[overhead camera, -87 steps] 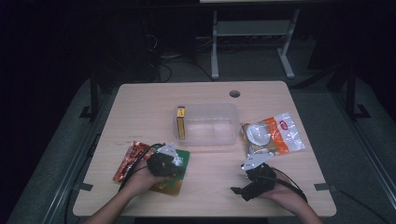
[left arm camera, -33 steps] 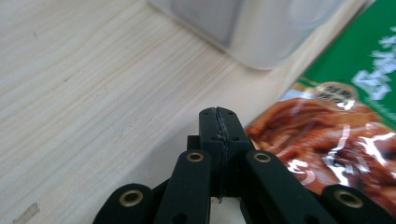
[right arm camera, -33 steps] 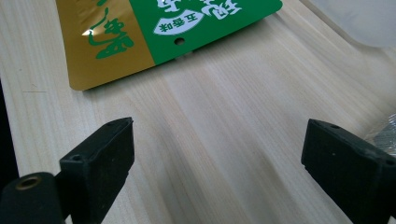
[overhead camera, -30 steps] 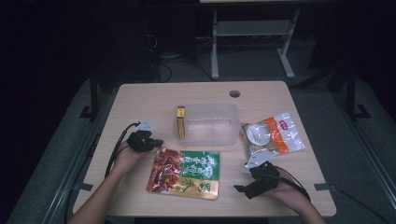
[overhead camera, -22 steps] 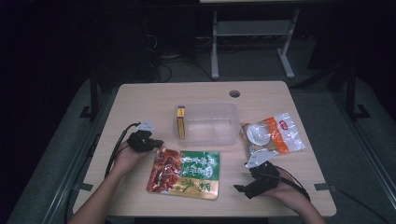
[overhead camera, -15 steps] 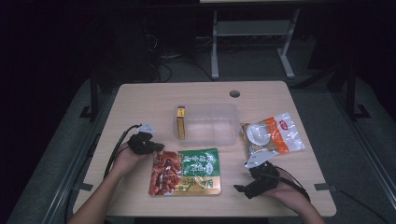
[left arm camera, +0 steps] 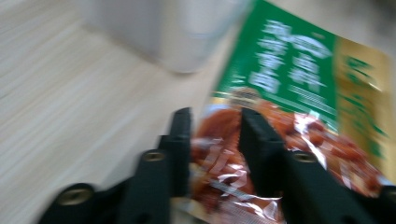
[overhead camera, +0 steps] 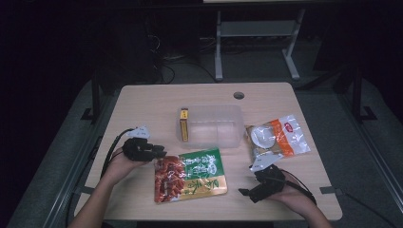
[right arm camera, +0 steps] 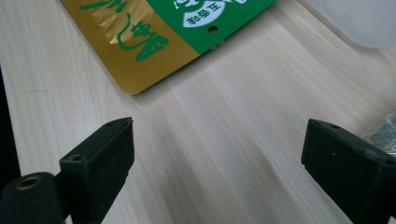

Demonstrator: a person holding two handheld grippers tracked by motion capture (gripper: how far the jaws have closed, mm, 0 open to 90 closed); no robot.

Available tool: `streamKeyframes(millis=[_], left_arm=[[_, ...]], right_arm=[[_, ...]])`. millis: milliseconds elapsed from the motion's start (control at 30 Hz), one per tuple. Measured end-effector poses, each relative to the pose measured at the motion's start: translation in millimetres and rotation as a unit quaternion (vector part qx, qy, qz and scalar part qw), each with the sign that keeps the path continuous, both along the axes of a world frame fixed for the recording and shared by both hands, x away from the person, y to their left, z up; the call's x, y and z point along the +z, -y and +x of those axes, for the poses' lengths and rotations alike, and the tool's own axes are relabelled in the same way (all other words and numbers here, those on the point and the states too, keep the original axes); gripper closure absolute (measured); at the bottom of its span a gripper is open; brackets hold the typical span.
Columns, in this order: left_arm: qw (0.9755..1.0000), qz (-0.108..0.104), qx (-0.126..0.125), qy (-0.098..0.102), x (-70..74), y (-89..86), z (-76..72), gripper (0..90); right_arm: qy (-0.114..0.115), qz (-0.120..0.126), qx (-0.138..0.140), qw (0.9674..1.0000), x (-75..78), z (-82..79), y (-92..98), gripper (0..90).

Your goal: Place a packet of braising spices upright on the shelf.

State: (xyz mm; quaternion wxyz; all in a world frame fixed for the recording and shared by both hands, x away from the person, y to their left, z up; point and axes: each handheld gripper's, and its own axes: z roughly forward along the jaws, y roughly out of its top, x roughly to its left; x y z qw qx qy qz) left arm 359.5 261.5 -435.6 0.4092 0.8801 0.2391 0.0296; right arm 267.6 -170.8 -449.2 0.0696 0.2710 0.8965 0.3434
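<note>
1. The left gripper (overhead camera: 159, 153) sits at the left edge of the flat green, gold and red foil snack packet (overhead camera: 190, 175). Its jaws have just been opening. In the left gripper view they stand a little way apart, with the packet's red end (left arm camera: 219, 140) between them. That picture is blurred, so whether the pads press on the foil cannot be told.
2. The right gripper (overhead camera: 244, 192) rests near the front right of the pale wooden table (overhead camera: 152, 102), held in the person's right hand (overhead camera: 294, 199). Its jaws are spread wide and grip nothing. In the right gripper view only bare tabletop (right arm camera: 224, 140) lies between them, with the packet's gold corner (right arm camera: 135, 51) farther off.
3. The snack packet lies flat on the table, between the two grippers and just in front of the clear rectangular plastic tub (overhead camera: 211, 126).
4. A clear and orange bag holding a round white item (overhead camera: 275, 138) lies to the right of the tub, just behind the right gripper.
5. A narrow yellow box (overhead camera: 184, 124) stands on edge at the tub's left wall. Whether it is inside or just beside that wall cannot be told. The rest of the tub looks bare.
6. A round cable hole (overhead camera: 239, 95) is in the tabletop behind the tub.
</note>
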Motion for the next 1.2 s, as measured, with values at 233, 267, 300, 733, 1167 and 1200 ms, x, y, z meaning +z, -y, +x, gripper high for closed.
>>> streamKeyframes(millis=[233,267,300,733,1167,1200], left_arm=[[0.9971,0.019,-0.074,0.005,-7.2,17.2,-6.1,33.3],[0.9967,0.021,-0.079,0.007,-7.9,20.5,-5.7,30.5],[0.9963,0.021,-0.083,0.002,-8.7,23.8,-5.0,27.2],[0.9916,0.051,-0.118,-0.011,-25.3,43.9,4.4,13.7],[0.991,0.04,-0.128,0.006,-34.8,50.8,5.9,11.4],[0.991,0.04,-0.128,0.006,-34.8,50.8,5.9,12.5]], right_arm=[[-0.002,0.0,0.003,1.0,-1.2,2.4,-0.3,9.1],[-0.004,0.0,0.002,1.0,-0.6,1.2,-0.9,9.2],[-0.002,0.0,0.004,1.0,-0.7,0.8,-1.1,9.2],[-0.005,0.001,0.003,1.0,-2.0,2.3,0.4,9.2],[-0.005,0.0,0.006,1.0,-0.9,1.1,0.2,9.4],[-0.005,0.0,0.006,1.0,-0.9,1.1,0.2,9.4]])
